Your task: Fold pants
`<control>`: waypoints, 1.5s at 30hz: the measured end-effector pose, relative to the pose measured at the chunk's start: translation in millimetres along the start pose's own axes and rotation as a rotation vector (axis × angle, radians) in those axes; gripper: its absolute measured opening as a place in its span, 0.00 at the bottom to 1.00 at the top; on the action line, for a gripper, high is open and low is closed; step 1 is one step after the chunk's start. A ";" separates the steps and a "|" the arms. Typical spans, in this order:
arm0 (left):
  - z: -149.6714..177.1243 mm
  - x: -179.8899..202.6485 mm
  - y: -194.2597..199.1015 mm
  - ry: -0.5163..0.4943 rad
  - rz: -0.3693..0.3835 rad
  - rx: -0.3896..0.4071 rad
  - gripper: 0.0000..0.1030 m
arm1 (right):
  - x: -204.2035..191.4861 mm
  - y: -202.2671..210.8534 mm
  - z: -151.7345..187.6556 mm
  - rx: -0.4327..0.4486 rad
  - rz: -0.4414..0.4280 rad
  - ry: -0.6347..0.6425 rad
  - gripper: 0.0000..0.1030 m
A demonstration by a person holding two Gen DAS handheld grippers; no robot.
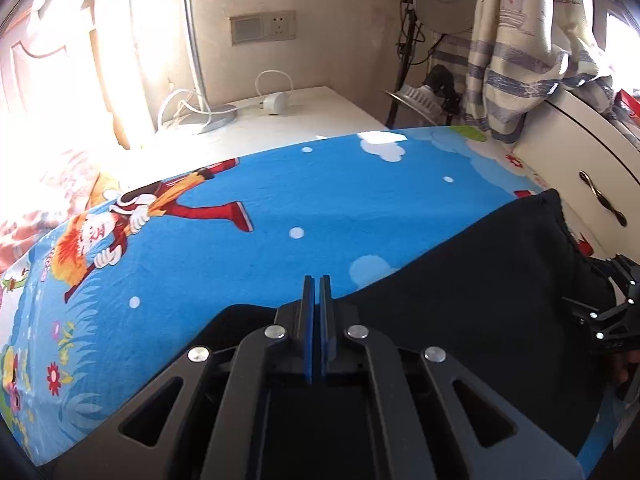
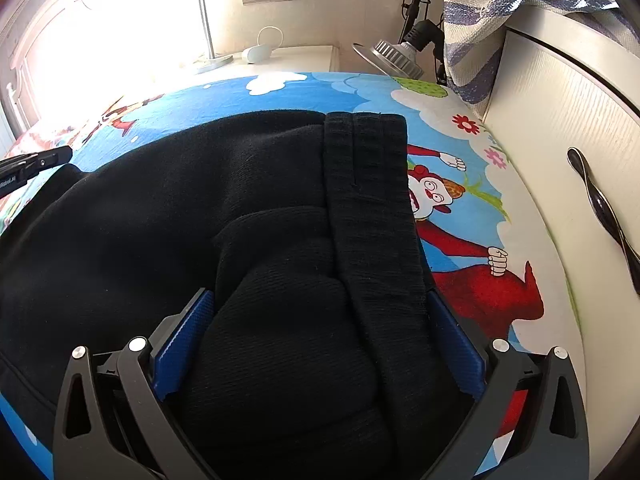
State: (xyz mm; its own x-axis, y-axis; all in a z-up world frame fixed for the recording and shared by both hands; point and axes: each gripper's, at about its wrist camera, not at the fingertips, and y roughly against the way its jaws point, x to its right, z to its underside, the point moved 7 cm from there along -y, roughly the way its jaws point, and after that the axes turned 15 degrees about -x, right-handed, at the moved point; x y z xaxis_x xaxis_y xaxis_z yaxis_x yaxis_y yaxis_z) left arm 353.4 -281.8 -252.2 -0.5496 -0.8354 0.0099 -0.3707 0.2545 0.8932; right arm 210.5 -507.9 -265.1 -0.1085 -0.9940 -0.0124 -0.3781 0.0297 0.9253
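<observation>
Pants (image 2: 200,208) lie bunched near the blanket's (image 1: 320,200) drawer-side edge; your right gripper (image 2: 320,340) straddles the ribbed waistband with jaws spread, while your left gripper (image 1: 318,300) hovers empty, fingers pressed together.

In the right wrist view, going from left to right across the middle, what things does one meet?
Tip of the left gripper → black pants with their ribbed waistband → cartoon sheet → white cabinet → its dark handle.
</observation>
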 end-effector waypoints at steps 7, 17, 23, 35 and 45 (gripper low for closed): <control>-17.9 -12.3 -20.3 0.152 -0.136 0.009 0.42 | 0.1 0.4 -0.2 0.004 -0.003 -0.004 0.95; 0.7 81.1 -37.9 0.000 -0.105 -0.092 0.62 | -0.6 0.5 -0.5 0.008 -0.003 -0.009 0.95; 60.4 98.4 35.6 0.125 0.036 0.017 0.60 | -3.8 3.5 0.3 0.027 0.014 -0.011 0.95; 159.0 65.9 64.2 0.294 0.028 0.064 0.64 | -25.8 55.4 -18.8 0.138 -0.066 -0.067 0.95; 297.4 -141.5 115.7 0.755 -0.265 0.072 0.64 | -329.8 59.0 -36.8 0.049 -0.351 0.455 0.95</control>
State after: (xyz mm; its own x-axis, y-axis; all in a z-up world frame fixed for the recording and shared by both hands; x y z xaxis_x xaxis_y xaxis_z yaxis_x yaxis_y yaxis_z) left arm 165.6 10.7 -284.0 0.2086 -0.9699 0.1257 -0.4793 0.0107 0.8776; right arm 257.8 -182.2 -192.5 0.4335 -0.8900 -0.1410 -0.3632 -0.3158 0.8765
